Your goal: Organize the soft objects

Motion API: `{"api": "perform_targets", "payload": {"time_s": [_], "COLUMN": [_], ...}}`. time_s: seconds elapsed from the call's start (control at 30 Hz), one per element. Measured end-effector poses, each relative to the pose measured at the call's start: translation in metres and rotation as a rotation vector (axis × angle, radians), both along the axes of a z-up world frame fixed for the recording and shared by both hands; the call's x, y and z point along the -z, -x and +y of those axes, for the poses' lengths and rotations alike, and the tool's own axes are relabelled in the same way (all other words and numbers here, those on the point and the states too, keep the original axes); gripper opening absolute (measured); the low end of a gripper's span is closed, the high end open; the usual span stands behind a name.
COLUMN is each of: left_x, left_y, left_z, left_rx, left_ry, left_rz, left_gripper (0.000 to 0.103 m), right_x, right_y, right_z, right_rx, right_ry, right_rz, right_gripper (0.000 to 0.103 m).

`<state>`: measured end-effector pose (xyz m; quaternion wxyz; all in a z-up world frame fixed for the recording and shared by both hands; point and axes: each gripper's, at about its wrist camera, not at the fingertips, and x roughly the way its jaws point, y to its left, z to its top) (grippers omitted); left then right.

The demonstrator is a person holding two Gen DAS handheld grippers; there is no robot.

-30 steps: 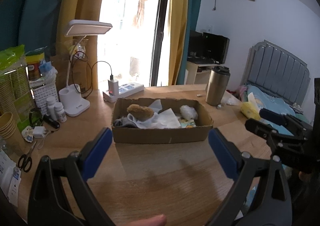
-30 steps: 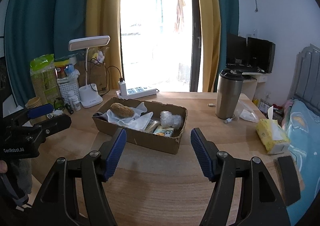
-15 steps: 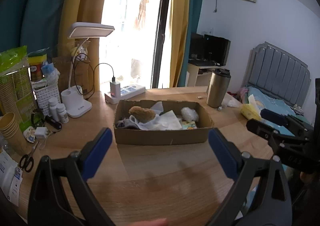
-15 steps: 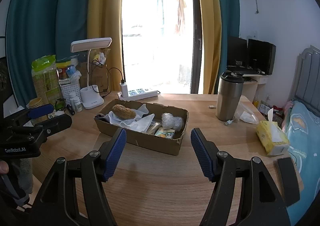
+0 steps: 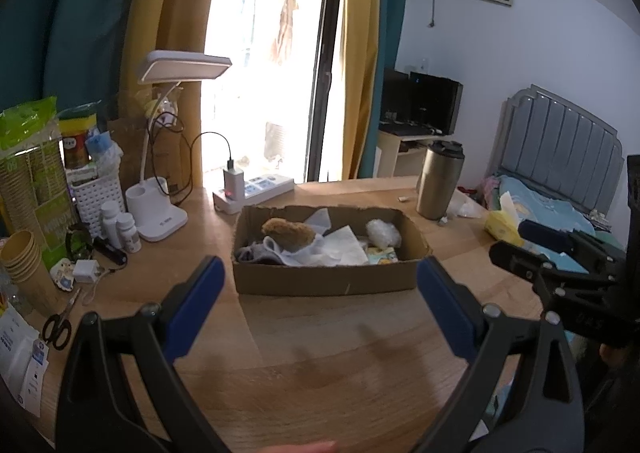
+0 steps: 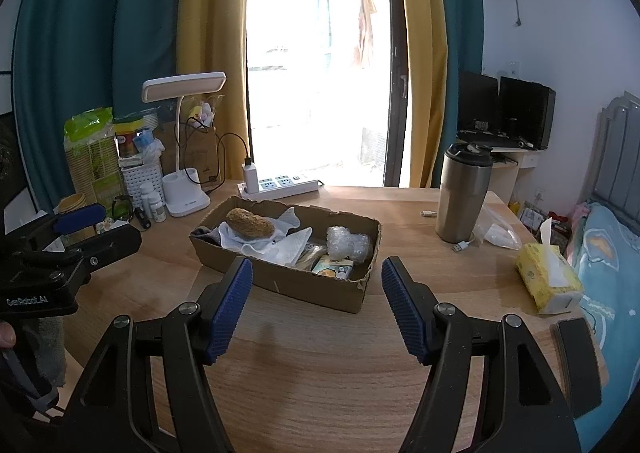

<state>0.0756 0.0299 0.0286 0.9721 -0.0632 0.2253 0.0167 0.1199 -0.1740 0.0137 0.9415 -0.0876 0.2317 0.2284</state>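
Cardboard is the biggest hazard: the shallow cardboard box sits beyond both sets of jaws, loose on the wooden desk, and a pad catching its near wall on the way in would likely shove the whole box toward the power strip behind it. Both tools are empty and spread wide; the left gripper frames the box squarely between its blue pads, while the right gripper has the box's near right corner just ahead of its gap. Next in size, the steel tumbler stands upright off to the right of the right jaws, and a careless outward swing could probably tip it. Within the box, ahead of the jaws, the white cloth lies under the brown plush piece, so pinching a fold may well drag the plush and the grey fabric along, or spill them over the rim. The bubble wrap bundle is springy and could slip from a light pinch. Smallest, the flat packet lies low against the near wall, hard for the pads to reach without scraping cardboard.
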Motion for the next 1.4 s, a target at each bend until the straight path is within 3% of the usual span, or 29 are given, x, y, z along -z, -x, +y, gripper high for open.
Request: {"api": "perform_targets", "payload": {"time_s": [1.4], "left_x": [-0.0018], "left_y": [-0.0086], "left_z": [0.0011], "left_rx": [0.003], "left_ry": [0.007], "left_rz": [0.005], "left_gripper": [0.098], "right_x": [0.0024], "right_y": [-0.0061], "right_z": [0.0030], "right_rx": [0.005], "right_ry": [0.002], "right_rz": [0.011], "right_gripper": [0.071]}}
